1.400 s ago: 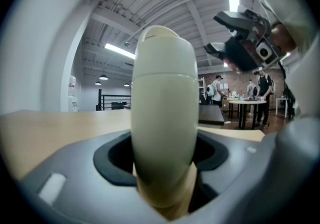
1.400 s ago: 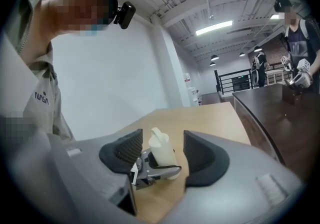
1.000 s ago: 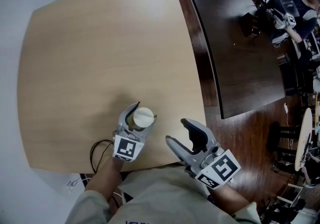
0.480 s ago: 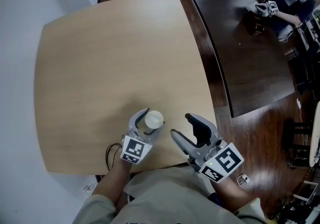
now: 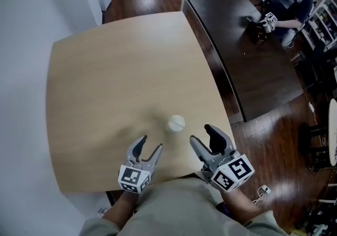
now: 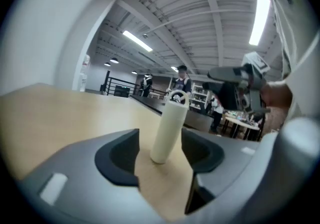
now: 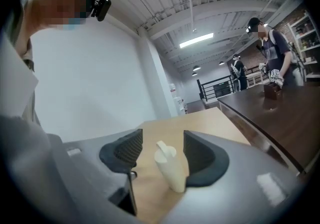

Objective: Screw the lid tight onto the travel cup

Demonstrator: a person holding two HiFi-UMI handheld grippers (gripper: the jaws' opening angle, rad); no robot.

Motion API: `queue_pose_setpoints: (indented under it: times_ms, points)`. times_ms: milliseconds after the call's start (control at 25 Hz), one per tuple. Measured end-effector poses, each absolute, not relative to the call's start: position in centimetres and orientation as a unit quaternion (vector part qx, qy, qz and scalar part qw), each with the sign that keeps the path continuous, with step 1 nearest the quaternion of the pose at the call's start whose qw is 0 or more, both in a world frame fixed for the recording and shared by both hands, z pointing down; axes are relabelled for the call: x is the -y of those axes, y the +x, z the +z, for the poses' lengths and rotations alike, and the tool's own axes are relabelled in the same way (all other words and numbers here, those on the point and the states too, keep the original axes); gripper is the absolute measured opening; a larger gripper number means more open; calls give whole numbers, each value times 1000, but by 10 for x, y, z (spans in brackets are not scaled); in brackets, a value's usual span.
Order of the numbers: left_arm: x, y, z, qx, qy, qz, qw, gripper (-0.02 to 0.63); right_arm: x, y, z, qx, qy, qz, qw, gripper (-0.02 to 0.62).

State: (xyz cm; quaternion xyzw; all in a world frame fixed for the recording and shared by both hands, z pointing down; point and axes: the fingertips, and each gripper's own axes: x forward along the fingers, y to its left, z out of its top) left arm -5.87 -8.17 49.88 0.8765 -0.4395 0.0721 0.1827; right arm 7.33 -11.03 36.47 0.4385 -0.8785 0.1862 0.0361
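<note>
The left gripper has drawn back toward the person since the earlier frames, when its jaws stood round the travel cup. They have just been closing a little and now stand apart with nothing between the pads. Its own view shows the cup only through the gap, standing further out on the table. The right gripper has hardly shifted and hangs at the near edge of the table, just to the cup's right. Its jaws are also spread and empty, with the cup framed beyond them. The cup stands upright and alone on the light wood, near the front edge, and its lid with the loop handle sits on top. Nothing here shows whether that lid is fully home on its thread, so it may only look finished and come loose when lifted. The cup is tall and slim on a small base, and neither gripper steadies it. A jaw coming back in off-centre, or a sideways knock from the nearby right gripper, could probably tip it. Lying down, it might well roll toward the close front edge and off. Twisting the lid without the body clamped would likely just spin the whole cup.
</note>
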Motion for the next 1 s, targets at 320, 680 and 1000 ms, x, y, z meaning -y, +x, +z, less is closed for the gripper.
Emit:
queue_pose_setpoints:
  times_ms: [320, 680, 1000]
  points:
    - [41, -100, 433, 412, 891, 9, 190, 2, 49, 38, 376, 839, 507, 193, 51, 147]
    - [-7, -76, 416, 364, 914, 20, 175, 2, -23, 16, 391, 841, 505, 175, 81, 54]
    - [-66, -23, 408, 364, 922, 22, 129, 2, -77, 54, 379, 853, 504, 127, 43, 10]
